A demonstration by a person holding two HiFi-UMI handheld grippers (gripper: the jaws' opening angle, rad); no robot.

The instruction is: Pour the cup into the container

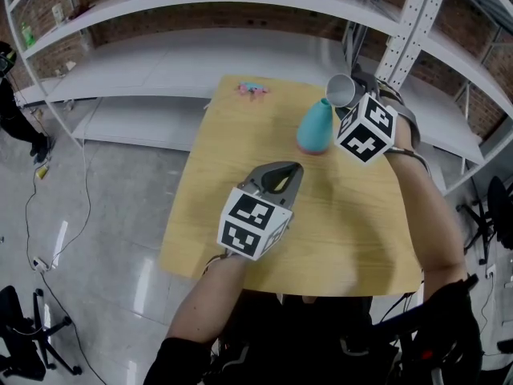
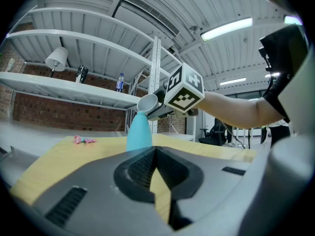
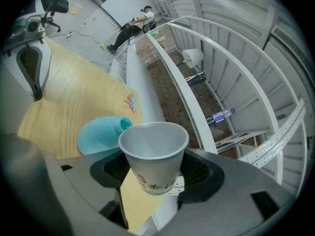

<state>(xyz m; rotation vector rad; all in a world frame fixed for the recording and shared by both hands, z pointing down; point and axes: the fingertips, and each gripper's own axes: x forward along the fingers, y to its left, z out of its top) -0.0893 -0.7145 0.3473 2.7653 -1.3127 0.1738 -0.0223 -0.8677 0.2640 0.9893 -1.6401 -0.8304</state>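
Observation:
A teal vase-shaped container (image 1: 315, 127) stands upright on the wooden table (image 1: 240, 215), toward its far side. My right gripper (image 1: 349, 103) is shut on a white paper cup (image 1: 341, 90), tipped sideways with its rim just above the container's mouth. In the right gripper view the cup (image 3: 154, 154) sits between the jaws and looks empty inside; the container (image 3: 101, 134) lies just past its rim. My left gripper (image 1: 280, 180) hovers over the table's middle, jaws together with nothing between them. From the left gripper view I see the container (image 2: 139, 132) and the cup (image 2: 147, 103) ahead.
A small pink object (image 1: 252, 90) lies at the table's far edge. White curved shelving (image 1: 200, 54) runs behind the table, with a perforated post (image 1: 409, 22) at the right. A bottle (image 2: 119, 82) and a lamp (image 2: 57, 59) stand on the shelf.

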